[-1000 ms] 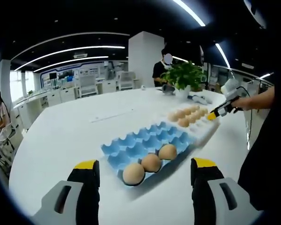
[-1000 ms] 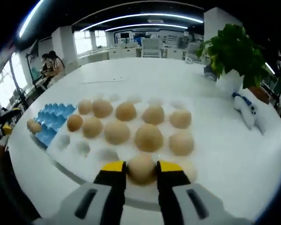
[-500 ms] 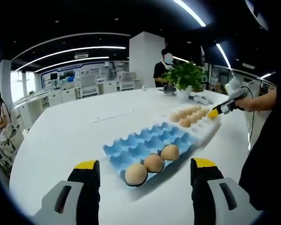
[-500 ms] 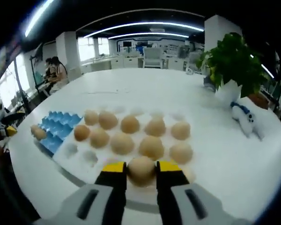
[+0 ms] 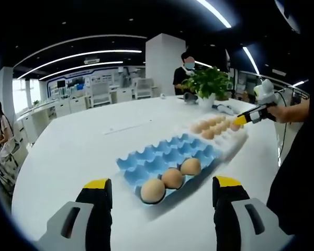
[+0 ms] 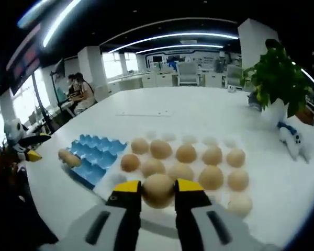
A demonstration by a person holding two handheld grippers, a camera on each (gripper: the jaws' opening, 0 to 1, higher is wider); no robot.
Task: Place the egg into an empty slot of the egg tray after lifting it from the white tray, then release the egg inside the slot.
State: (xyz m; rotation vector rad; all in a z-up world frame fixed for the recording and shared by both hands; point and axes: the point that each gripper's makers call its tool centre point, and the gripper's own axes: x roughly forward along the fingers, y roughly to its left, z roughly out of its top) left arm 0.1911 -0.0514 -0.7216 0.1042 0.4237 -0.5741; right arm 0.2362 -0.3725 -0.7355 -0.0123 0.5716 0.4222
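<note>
Right gripper (image 6: 158, 191) is pinching an egg (image 6: 158, 189) between its two yellow-tipped jaws, one jaw on each side of the shell. The egg is hanging clear above the white tray (image 6: 261, 206), which is lying just ahead of and below the jaws with about eleven eggs sitting in its rows. The blue egg tray (image 6: 94, 157) is lying ahead and to the left of this gripper, butted against the white tray's left end; two eggs are showing at its far left edge, the rest of its slots showing bare blue.

Left gripper (image 5: 162, 191) is hovering with jaws spread wide, nothing between them. Straight ahead and between its jaws, the blue egg tray (image 5: 165, 154) is resting on the white table (image 5: 73, 151), three eggs (image 5: 172, 178) sitting in the row nearest the jaws. Beyond it, ahead and to the right, the white tray (image 5: 233, 144) is carrying its eggs; the right gripper (image 5: 239, 121) is showing above the tray's far end, held by a hand (image 5: 282, 112).

A potted plant (image 6: 277, 86) is standing ahead and right of the right gripper.
</note>
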